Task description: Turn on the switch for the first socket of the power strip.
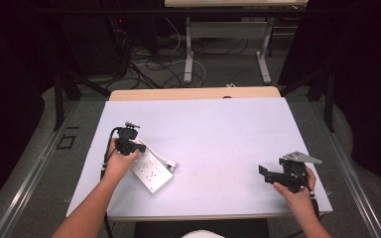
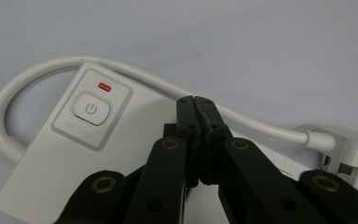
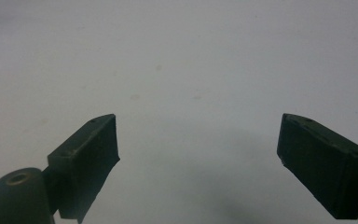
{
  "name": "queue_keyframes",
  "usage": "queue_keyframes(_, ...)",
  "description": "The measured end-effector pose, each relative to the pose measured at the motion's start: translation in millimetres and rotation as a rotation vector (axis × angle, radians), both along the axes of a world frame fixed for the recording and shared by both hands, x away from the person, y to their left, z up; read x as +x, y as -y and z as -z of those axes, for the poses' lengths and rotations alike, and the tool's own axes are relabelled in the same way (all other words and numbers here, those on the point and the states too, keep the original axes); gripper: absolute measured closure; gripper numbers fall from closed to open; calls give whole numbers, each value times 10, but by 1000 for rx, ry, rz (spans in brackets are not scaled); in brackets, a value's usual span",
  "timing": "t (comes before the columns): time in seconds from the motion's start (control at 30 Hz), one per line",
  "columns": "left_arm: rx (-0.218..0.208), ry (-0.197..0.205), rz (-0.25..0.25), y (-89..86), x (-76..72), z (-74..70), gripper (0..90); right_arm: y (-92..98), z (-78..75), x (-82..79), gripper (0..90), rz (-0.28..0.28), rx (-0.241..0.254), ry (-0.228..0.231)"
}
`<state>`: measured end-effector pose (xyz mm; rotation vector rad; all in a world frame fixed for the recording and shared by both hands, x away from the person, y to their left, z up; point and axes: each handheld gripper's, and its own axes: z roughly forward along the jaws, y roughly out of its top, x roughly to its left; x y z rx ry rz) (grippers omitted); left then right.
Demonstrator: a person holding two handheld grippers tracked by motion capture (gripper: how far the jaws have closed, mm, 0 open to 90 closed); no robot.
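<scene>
A white power strip (image 1: 151, 173) lies flat at the table's left, its cable (image 2: 135, 74) looping round to a white plug (image 2: 349, 144). At one end it carries a power button (image 2: 91, 108) with a small red light (image 2: 104, 86) above it. My left gripper (image 2: 195, 99) is shut with its jaws pressed together and nothing between them. Its tips sit over the strip's top face, close to the cable. In the high view the left gripper (image 1: 127, 144) stands at the strip's far end. At the front right, my right gripper (image 1: 264, 173) rests with jaws wide apart, and the right gripper (image 3: 198, 135) holds nothing over the bare surface.
A pale sheet (image 1: 218, 134) covers the table, with a strip of wood along the far edge (image 1: 193, 93). Beyond it stand the metal legs of another table (image 1: 188, 59) and loose cables on the floor (image 1: 149, 69). Dark curtains close both sides.
</scene>
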<state>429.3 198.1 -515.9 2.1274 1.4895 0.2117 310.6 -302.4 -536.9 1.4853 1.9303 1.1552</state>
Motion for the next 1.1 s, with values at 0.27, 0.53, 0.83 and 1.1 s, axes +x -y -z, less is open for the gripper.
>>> queue_keyframes(0.27,17,2,2,16,-4,-5,900,-2,1,0,123,-1,1,0)
queue_keyframes(0.53,0,-2,-5,0,1,0,900,1,0,0,123,-10,0,-4)
queue_keyframes(0.83,-9,-15,-12,-11,12,1,900,2,5,1,123,-14,-3,-5)
queue_keyframes(1.1,55,21,-48,-39,10,17,900,3,5,2,123,-10,0,-5)
